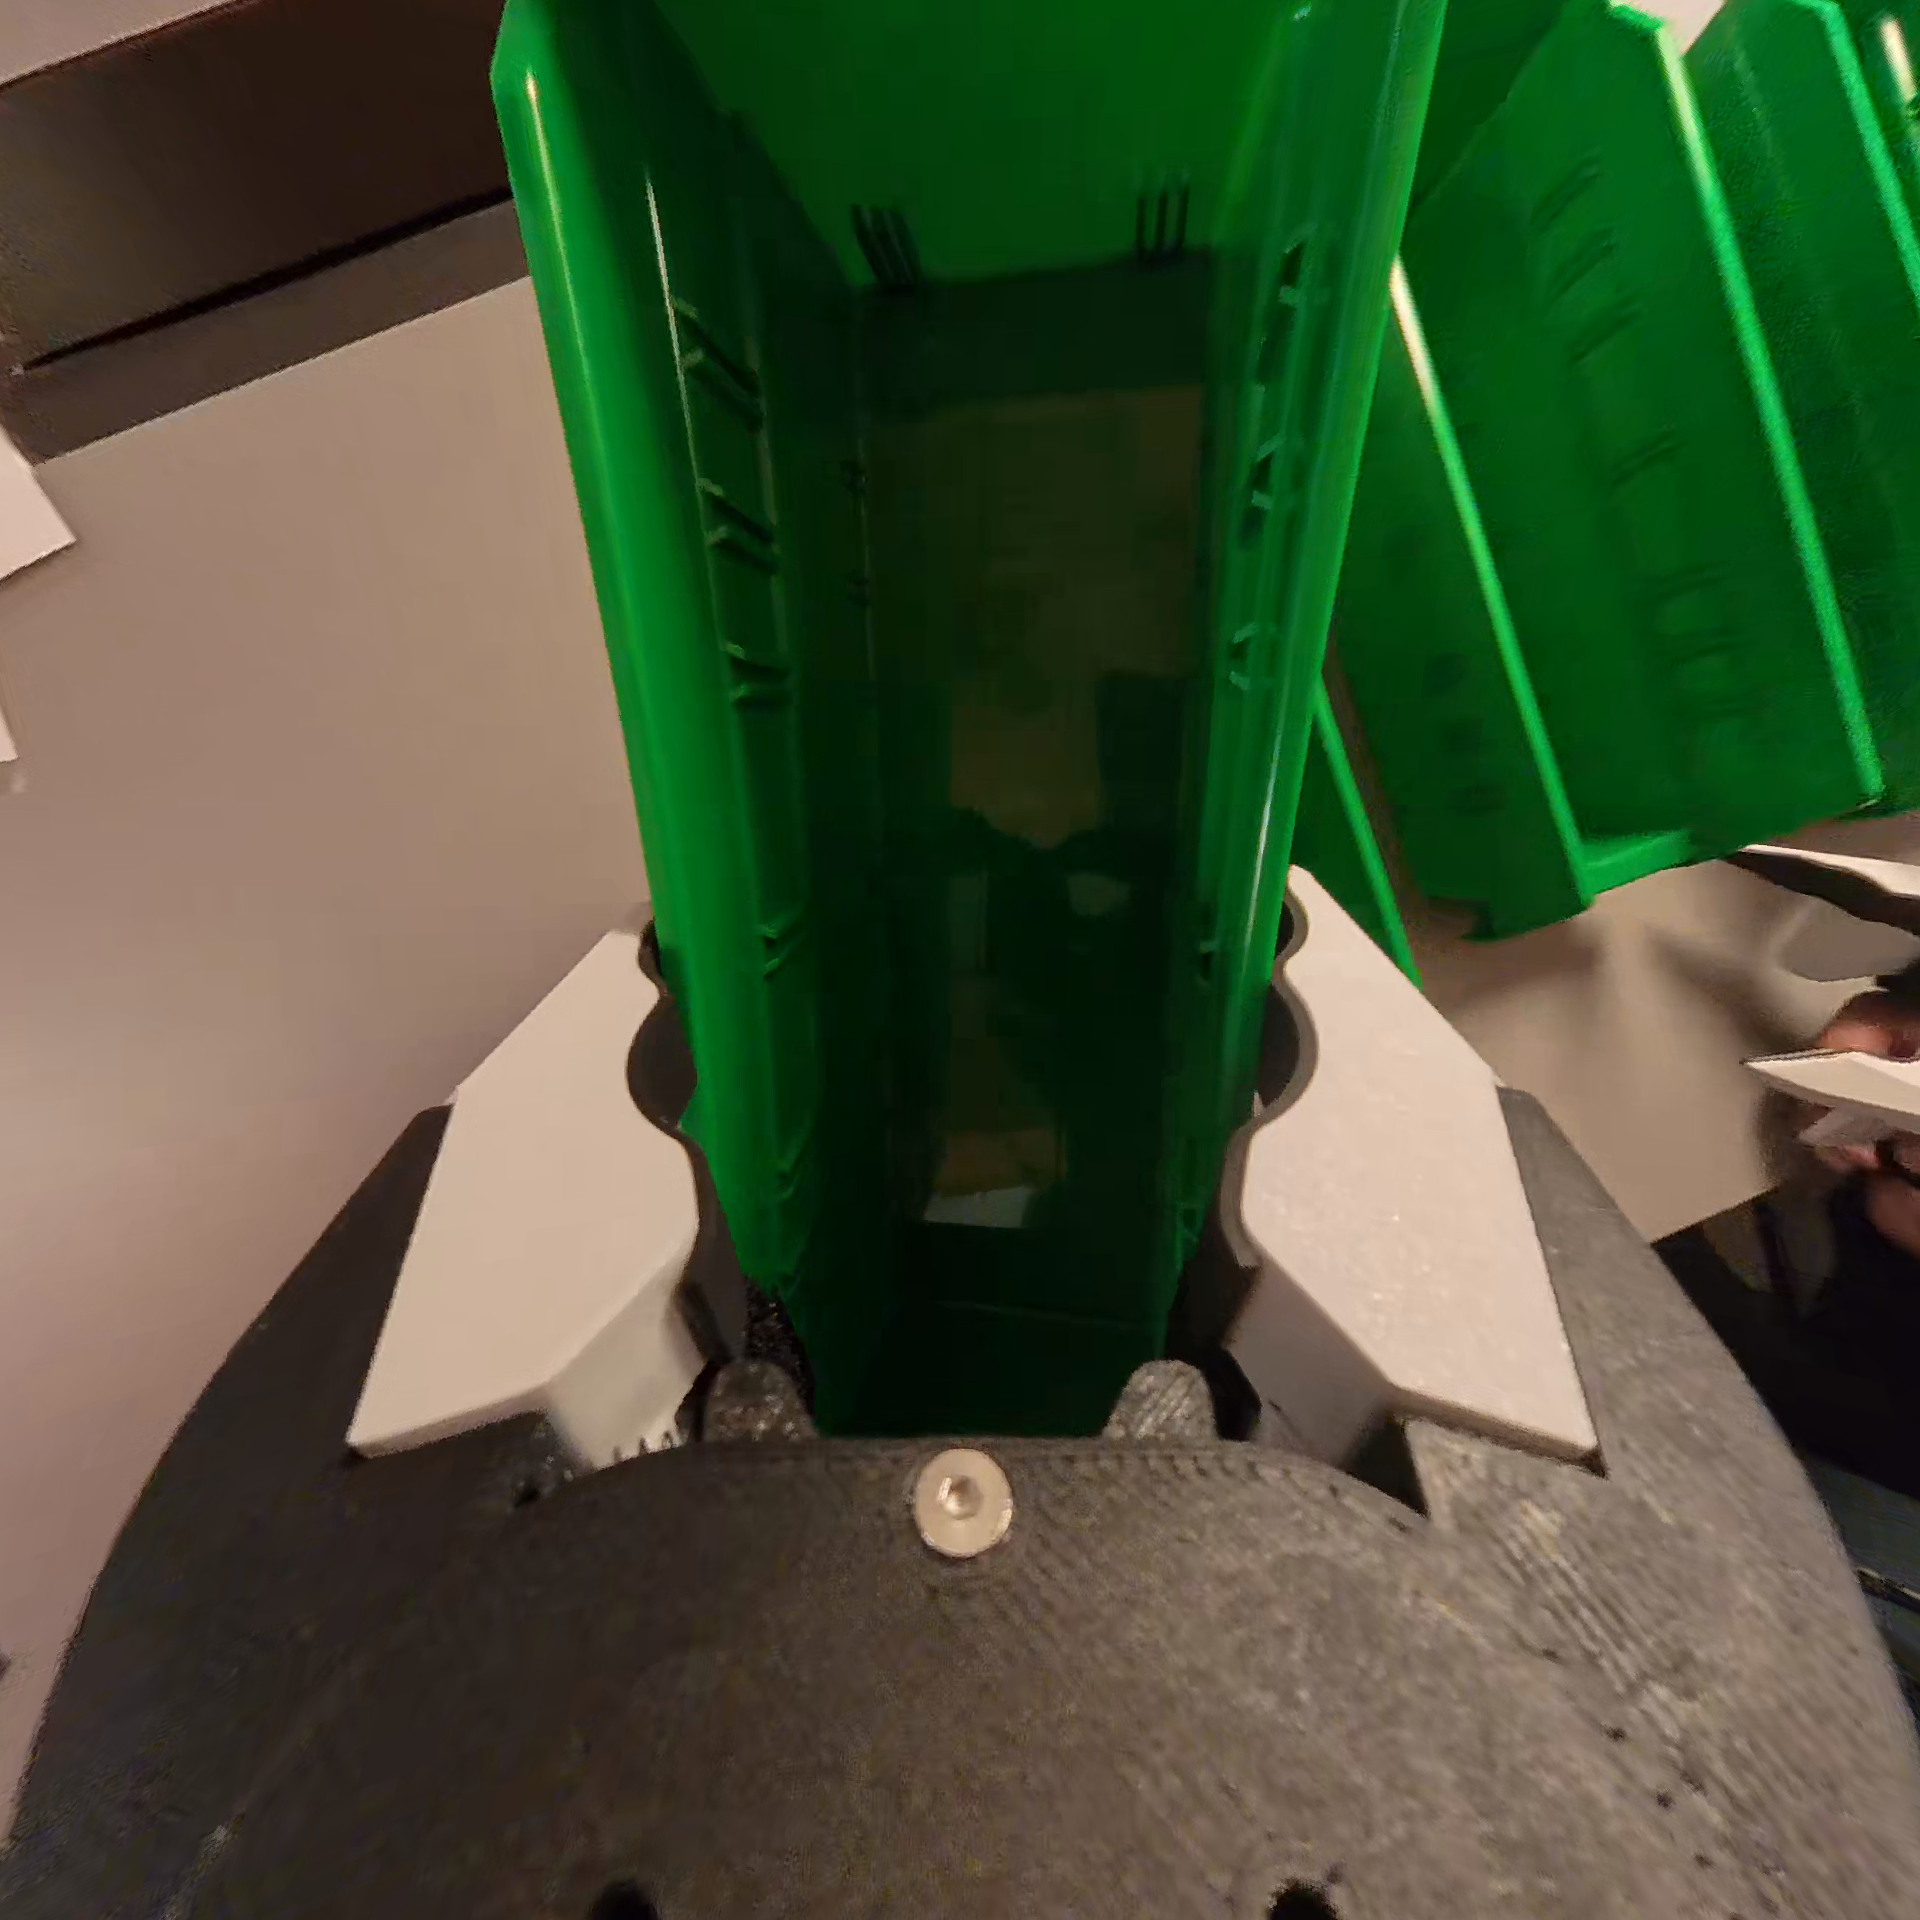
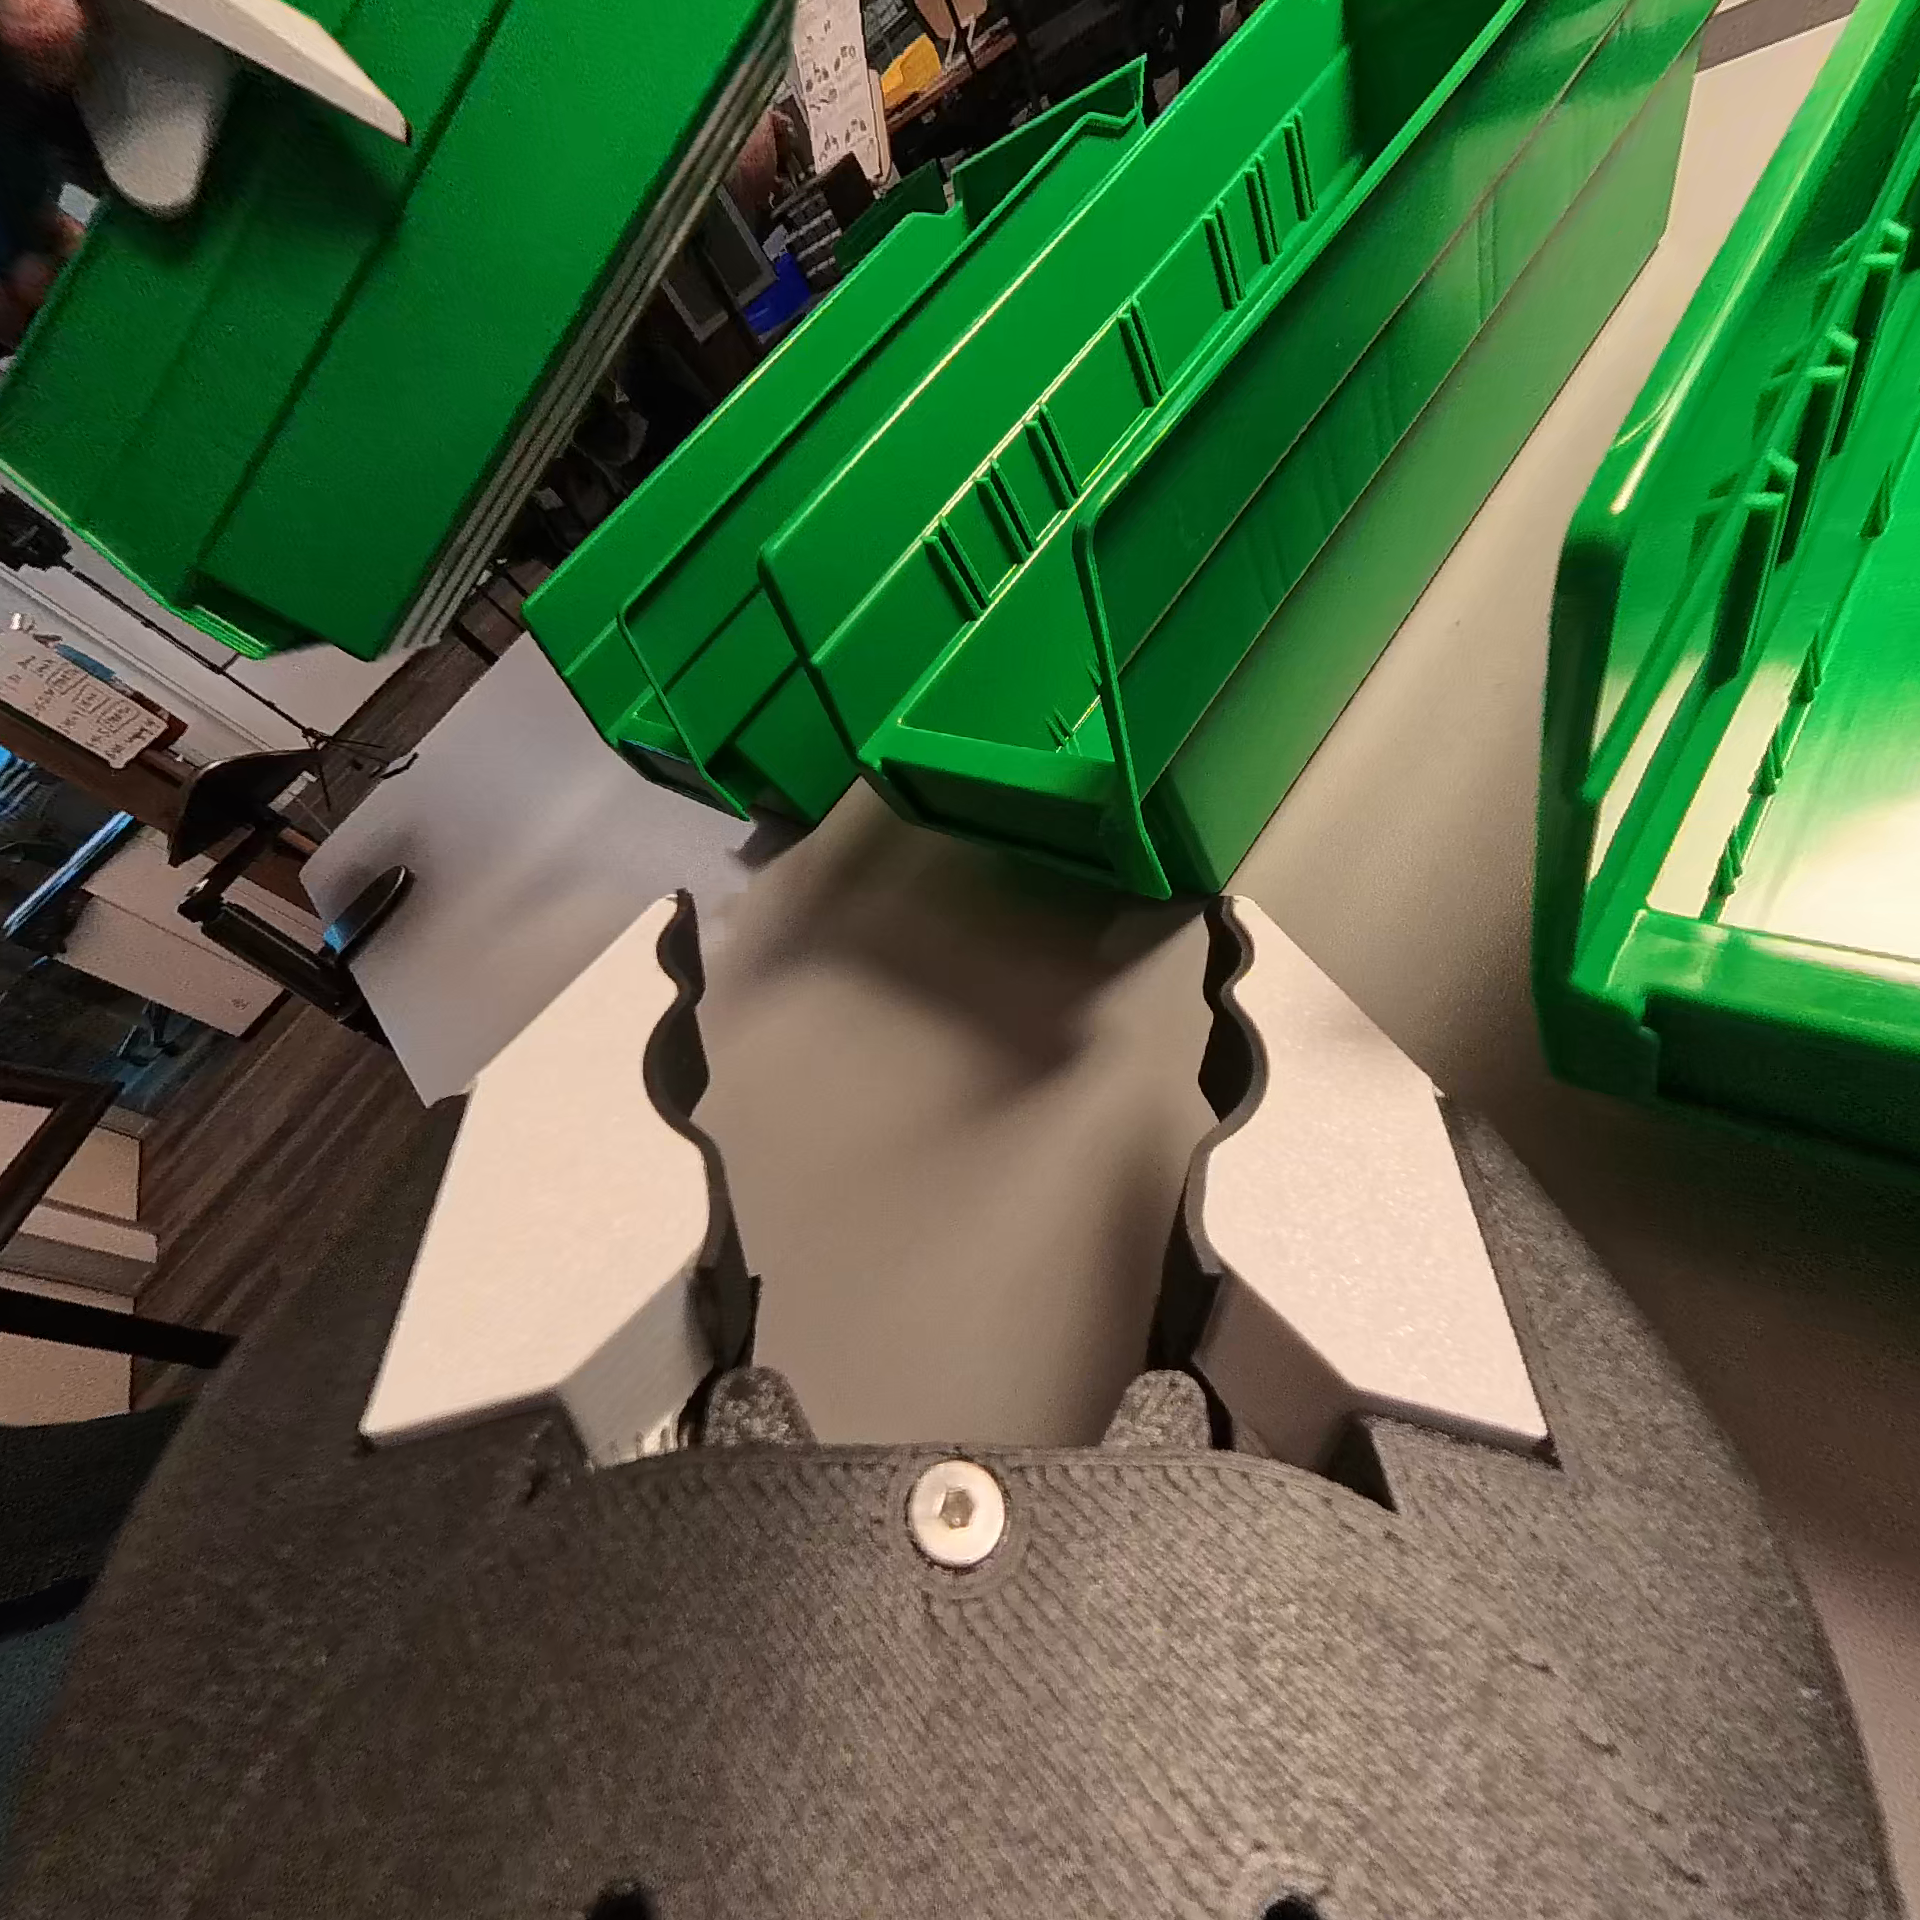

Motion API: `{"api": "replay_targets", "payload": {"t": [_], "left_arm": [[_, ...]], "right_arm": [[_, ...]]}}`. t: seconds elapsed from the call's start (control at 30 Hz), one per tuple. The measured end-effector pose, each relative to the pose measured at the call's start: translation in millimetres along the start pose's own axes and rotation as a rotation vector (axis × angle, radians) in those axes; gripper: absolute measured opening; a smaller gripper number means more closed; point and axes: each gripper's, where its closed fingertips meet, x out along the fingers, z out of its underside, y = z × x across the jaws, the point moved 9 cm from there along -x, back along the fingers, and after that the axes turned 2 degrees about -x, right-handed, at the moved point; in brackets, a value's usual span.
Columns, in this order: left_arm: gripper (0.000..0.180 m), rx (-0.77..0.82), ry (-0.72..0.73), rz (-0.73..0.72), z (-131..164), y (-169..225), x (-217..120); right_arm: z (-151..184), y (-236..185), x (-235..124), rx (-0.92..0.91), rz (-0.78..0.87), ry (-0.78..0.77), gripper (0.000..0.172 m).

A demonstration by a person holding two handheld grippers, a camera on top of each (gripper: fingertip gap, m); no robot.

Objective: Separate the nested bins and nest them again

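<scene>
In the left wrist view, your left tool (image 1: 971, 1039) is clamped across a long green bin (image 1: 831, 520). Its two grey fingers (image 1: 561, 1174) press the bin's outer side walls, and you look straight down the bin's open inside toward its far end. The bin is lifted clear of the grey tabletop (image 1: 260, 727). To the right, another green bin (image 1: 1621, 520) sits tilted, and the tips of your other tool show at the right edge.

In the right wrist view, your right tool (image 2: 951, 1029) stands apart with nothing between its fingers (image 2: 1340, 1143); only bare grey tabletop (image 2: 935, 1195) lies in the gap. Just ahead of the fingertips, a group of green bins (image 2: 1091, 499) rests on the tabletop, one sitting inside the next, their near ends pointing toward you. A further green bin (image 2: 1714, 831) lies open at the right, just beside the tool. At upper left, the bin held by your left tool (image 2: 166, 135) hangs in the air, its underside (image 2: 312, 364) facing the camera.
</scene>
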Motion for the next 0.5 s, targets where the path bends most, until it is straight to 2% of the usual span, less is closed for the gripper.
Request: {"api": "replay_targets", "payload": {"t": [0.23, 0.5], "left_arm": [[0.110, -0.049, -0.104, 0.008, -21.8, 29.0, 29.7], [0.113, -0.045, -0.255, -0.133, -41.1, 45.3, 53.0]], "right_arm": [[0.3, -0.3, -0.8, 0.007, -0.017, 0.002, 0.097], [0.4, 0.7, -1.3, 0.028, -0.049, 0.004, 0.097]]}}
